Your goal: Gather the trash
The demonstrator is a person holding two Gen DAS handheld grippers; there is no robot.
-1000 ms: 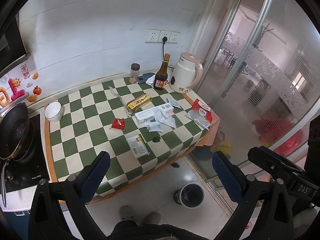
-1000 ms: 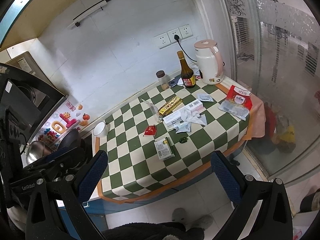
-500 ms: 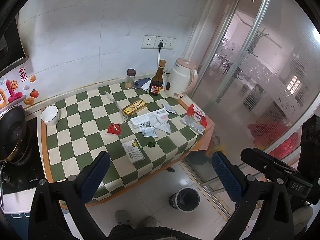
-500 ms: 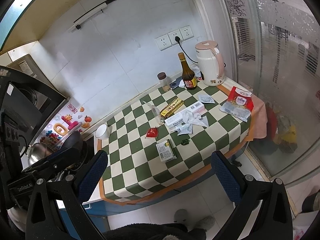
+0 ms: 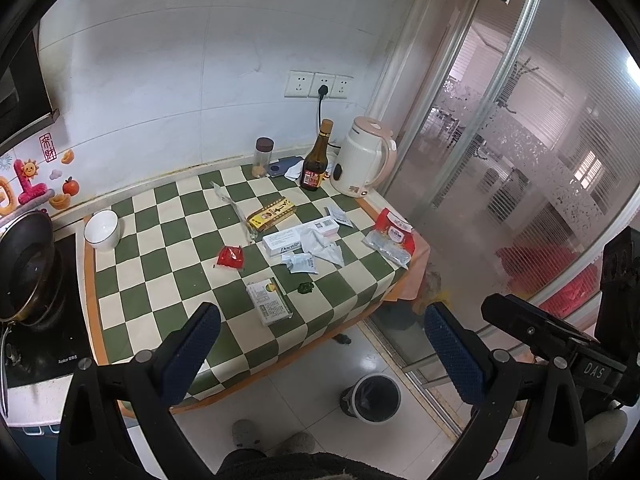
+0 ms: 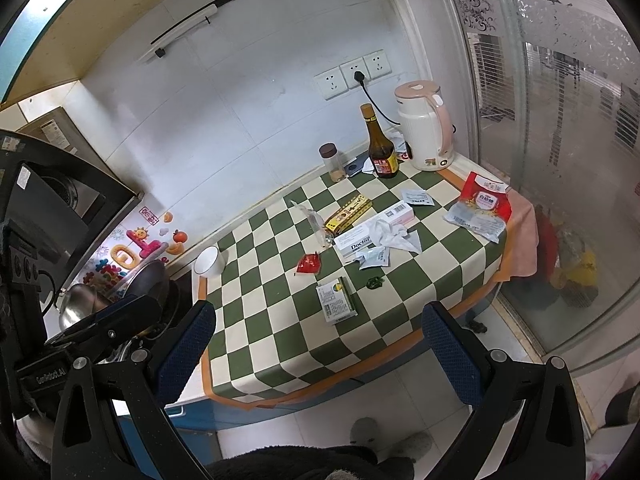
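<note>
Trash lies on a green-and-cream checked tablecloth point(image 5: 160, 264): a red sachet point(image 5: 231, 257), a small green-edged box point(image 5: 269, 301), a white Doctor box point(image 5: 288, 242), a crumpled tissue point(image 5: 322, 242), a yellow box point(image 5: 272, 213), torn white sachets point(image 5: 302, 262), a clear wrapper point(image 5: 232, 204) and a red-and-clear bag point(image 5: 390, 237). A small bin point(image 5: 374, 397) stands on the floor by the table. My left gripper point(image 5: 320, 356) is open and empty, held high in front of the table. My right gripper point(image 6: 318, 356) is open and empty too, also back from the table point(image 6: 260, 320).
A white bowl point(image 5: 102, 229), a jar point(image 5: 263, 157), a brown bottle point(image 5: 316, 162) and a pink-white kettle point(image 5: 362, 162) stand at the table's back. A wok on a hob point(image 5: 24, 272) is at the left. A frosted glass door point(image 5: 520, 160) closes the right side.
Both grippers have drawn up and back from the table, so it looks smaller and further off. Nothing on the table moved. Both stay open.
</note>
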